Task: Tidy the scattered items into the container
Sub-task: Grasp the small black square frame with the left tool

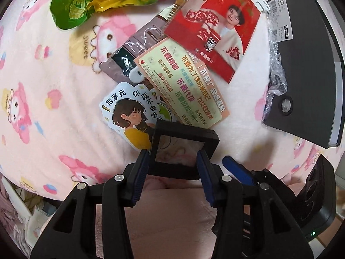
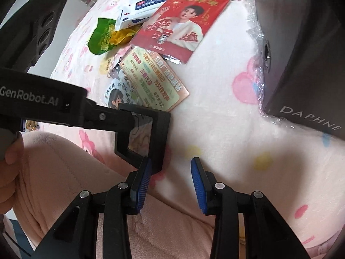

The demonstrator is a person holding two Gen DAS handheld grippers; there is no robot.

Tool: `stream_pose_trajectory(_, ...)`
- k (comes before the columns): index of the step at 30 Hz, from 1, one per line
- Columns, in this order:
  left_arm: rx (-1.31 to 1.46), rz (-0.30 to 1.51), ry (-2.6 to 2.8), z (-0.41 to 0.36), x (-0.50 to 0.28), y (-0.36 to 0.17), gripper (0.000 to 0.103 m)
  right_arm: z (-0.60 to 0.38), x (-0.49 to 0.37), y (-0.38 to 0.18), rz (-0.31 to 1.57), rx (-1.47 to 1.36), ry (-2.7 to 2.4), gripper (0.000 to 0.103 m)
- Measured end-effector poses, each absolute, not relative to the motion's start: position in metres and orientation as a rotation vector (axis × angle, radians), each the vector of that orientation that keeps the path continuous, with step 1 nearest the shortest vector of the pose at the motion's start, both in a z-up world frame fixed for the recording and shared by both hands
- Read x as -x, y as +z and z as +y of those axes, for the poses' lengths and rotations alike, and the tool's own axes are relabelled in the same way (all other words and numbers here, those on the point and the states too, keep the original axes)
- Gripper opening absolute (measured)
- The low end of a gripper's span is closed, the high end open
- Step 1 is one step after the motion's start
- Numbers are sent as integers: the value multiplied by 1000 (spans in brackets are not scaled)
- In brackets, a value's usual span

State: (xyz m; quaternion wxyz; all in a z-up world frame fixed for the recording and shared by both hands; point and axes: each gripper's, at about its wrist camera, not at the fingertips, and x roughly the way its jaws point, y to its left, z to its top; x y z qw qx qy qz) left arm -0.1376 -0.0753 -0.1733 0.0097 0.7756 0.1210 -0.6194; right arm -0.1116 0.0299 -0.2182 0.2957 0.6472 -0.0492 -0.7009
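**Left gripper pinching the black frame; right gripper spread beside it**

Your left gripper is clamped on a small black frame with a clear window, held just above the blanket. Only the left wrist view shows both pads on the frame's sides. The right wrist view shows the same frame from the side, with your left gripper reaching in from the left edge. Your right gripper stands spread, nothing between its pads, its left finger touching or just beside the frame's lower corner.

Scattered items: cartoon sticker, pale text card, red photo card, brown pouch, green snack bag, white wipes packet, most overlapping in one pile.

Dark box, partly plastic-wrapped, sits at the right; only the right view shows its "DAPHNE" side lettering.

Surface: pink cartoon-print blanket. Room beyond is barely visible.
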Motion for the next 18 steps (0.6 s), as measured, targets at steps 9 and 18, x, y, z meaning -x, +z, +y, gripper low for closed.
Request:
stream_pose_trajectory(9,-2442,364,-1858,-74,133,-195,51,22,125,-232,-167,-1699,-1795,34)
stream_pose_trajectory(18,-2536,504,-2022,-65,117,-186,46,45,117,-214,-145,-1670,-1934,36)
